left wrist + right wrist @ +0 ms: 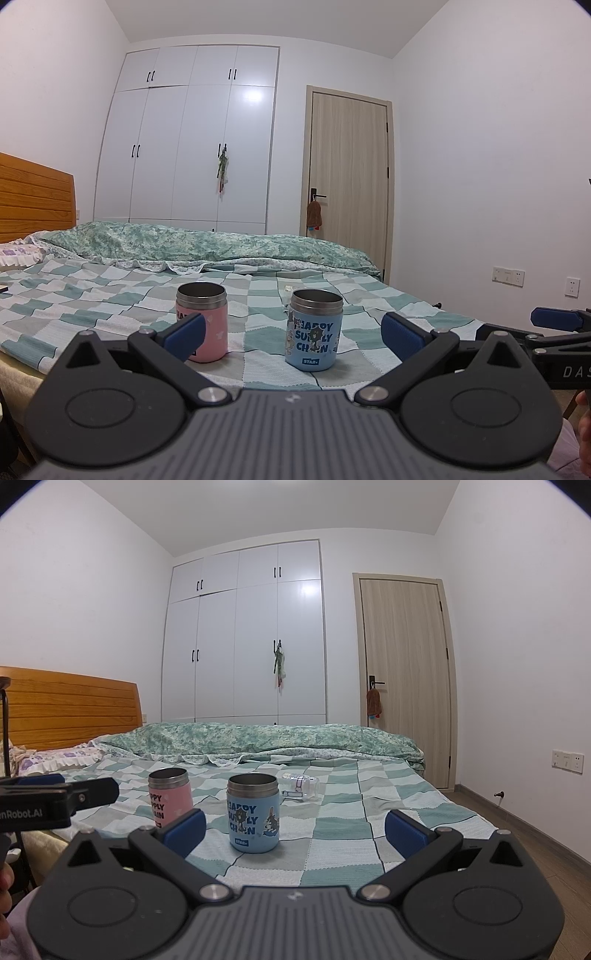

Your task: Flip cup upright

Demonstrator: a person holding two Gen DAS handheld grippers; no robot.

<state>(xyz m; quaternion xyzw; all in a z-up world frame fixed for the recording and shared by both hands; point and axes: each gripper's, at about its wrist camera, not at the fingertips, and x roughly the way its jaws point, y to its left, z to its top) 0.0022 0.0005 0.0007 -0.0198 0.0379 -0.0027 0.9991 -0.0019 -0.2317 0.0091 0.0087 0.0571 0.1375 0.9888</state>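
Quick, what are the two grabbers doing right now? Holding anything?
Left gripper: open, holding nothing.
Right gripper: open, holding nothing.

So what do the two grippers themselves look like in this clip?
Both match: the left gripper and right gripper have matte black linkage arms, silver pivot bolts, a ribbed grey body and blue fingertips. White lettering marks the sides. No cables show.
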